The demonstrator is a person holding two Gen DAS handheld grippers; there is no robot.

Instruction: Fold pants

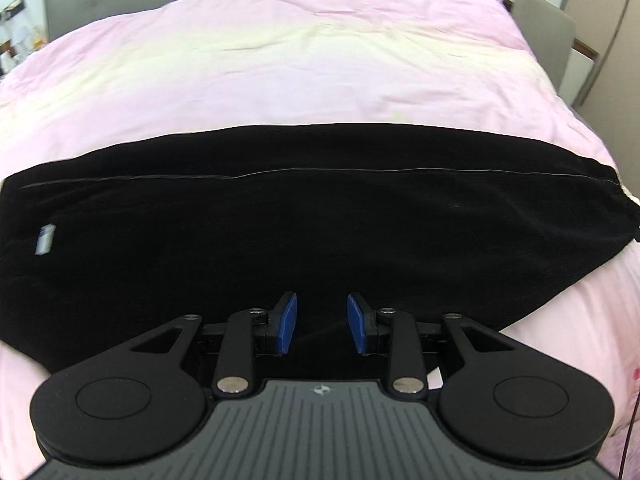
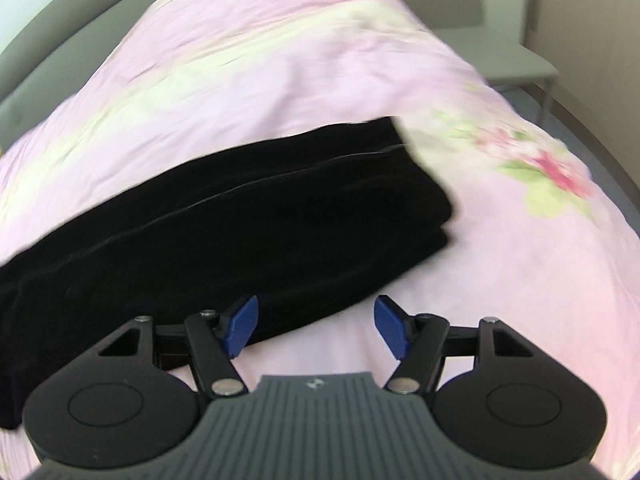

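The black pants (image 1: 304, 216) lie folded lengthwise in a long band across a bed covered by a pink quilt (image 1: 280, 60) (a floral print shows at one side in the right wrist view), with a small white tag (image 1: 45, 239) near one end. The left gripper (image 1: 322, 326) hangs over the dark cloth, its jaws narrowly apart and holding nothing. The right gripper (image 2: 316, 326) hangs beside the near edge of the pants (image 2: 224, 216) over bare quilt (image 2: 500, 280), jaws wider and empty.
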